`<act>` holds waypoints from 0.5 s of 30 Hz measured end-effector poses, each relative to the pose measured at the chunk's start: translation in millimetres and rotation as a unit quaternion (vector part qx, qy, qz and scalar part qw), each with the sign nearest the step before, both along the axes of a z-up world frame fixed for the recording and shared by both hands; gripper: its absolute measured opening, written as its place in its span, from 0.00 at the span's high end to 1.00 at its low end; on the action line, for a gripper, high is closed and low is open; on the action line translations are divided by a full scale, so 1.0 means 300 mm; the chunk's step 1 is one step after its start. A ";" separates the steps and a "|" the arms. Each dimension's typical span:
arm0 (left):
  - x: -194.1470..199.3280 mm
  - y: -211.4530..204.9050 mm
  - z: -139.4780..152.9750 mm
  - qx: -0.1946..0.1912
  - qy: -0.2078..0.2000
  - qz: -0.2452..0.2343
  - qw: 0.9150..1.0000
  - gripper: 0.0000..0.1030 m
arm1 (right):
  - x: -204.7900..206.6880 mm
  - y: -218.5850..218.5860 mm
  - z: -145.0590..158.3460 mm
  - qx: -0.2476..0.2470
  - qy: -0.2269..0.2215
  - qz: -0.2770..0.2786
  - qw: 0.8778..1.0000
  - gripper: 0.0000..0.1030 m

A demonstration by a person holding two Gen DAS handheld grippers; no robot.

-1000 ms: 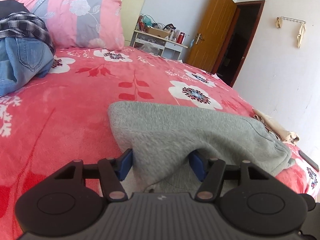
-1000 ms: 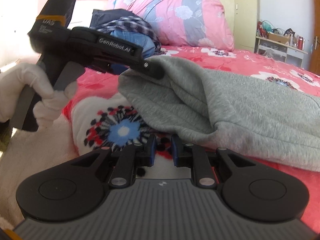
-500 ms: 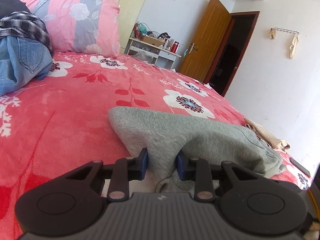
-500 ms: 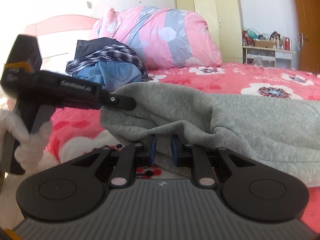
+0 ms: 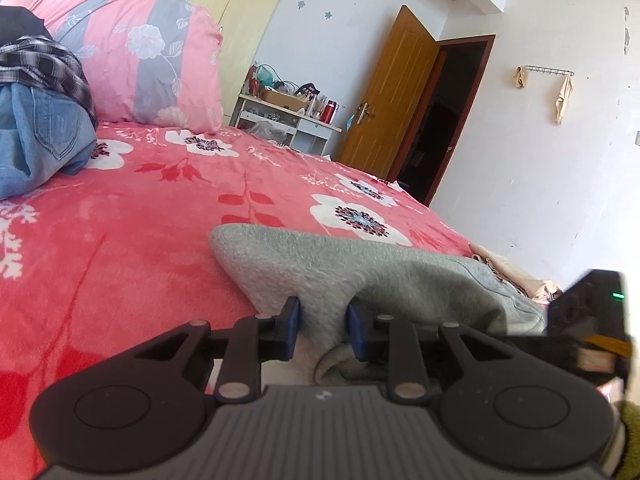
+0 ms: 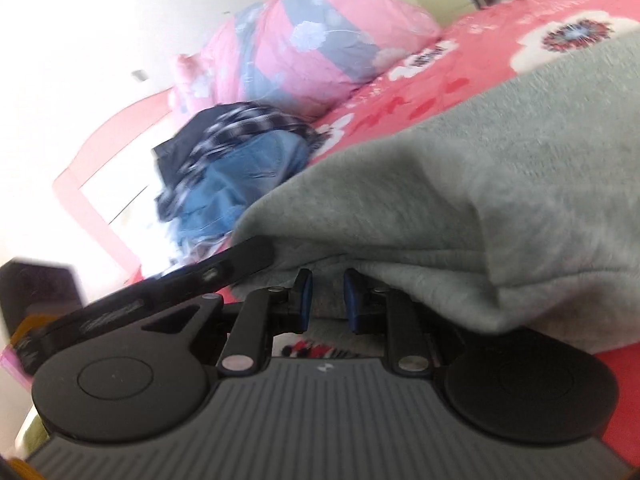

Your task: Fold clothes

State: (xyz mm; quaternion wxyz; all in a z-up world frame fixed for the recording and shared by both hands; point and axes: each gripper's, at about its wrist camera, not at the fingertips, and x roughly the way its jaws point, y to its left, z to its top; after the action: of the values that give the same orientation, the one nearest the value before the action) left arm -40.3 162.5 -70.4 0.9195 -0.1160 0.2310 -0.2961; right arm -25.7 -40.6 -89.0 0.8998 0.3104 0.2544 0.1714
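1. Left gripper (image 5: 322, 330): blue pads sit either side of a raised ridge of the grey sweatshirt (image 5: 360, 276), pressed into the cloth at its near edge. Reads as clamped on a fold of the sweatshirt. Keep the bite deep; the fleece is thick and a shallow pinch could slip.
2. Sweatshirt lies on the red floral blanket (image 5: 120, 240), near the bed's front edge, bunched, with one layer lapped over another. Which fold stage this is, can't tell.
3. Right gripper (image 6: 328, 300): pads a small way apart with grey cloth between them, under the overhanging layer. Whether they actually bite it, can't tell. View is tilted and blurred.
4. The two grippers sit close together on the same edge. Judgement: if that edge gets carried, keep both level so the crease stays straight, and keep tension between the grips.
5. Jeans and plaid shirt pile (image 6: 240, 168) near the pillow (image 6: 320, 44), well apart. Don't drag the sweatshirt into it.
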 end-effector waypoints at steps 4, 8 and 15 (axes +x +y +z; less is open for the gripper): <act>-0.012 0.017 -0.009 0.003 0.011 -0.007 1.000 0.58 | 0.001 0.007 -0.002 0.040 0.007 -0.033 0.999 0.88; 0.002 -0.011 -0.026 0.038 0.028 -0.004 0.999 0.38 | -0.020 0.048 0.016 -0.027 -0.016 -0.036 0.999 0.90; 0.031 -0.077 -0.058 0.113 0.053 0.015 0.992 0.41 | -0.140 0.069 0.063 -0.171 -0.076 -0.031 0.982 0.87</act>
State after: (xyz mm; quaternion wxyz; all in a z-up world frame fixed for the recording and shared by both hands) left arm -31.1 139.5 -87.7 0.9174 -0.0305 0.3098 -0.2480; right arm -67.7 -19.8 -70.2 0.9610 0.1460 0.2014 0.1205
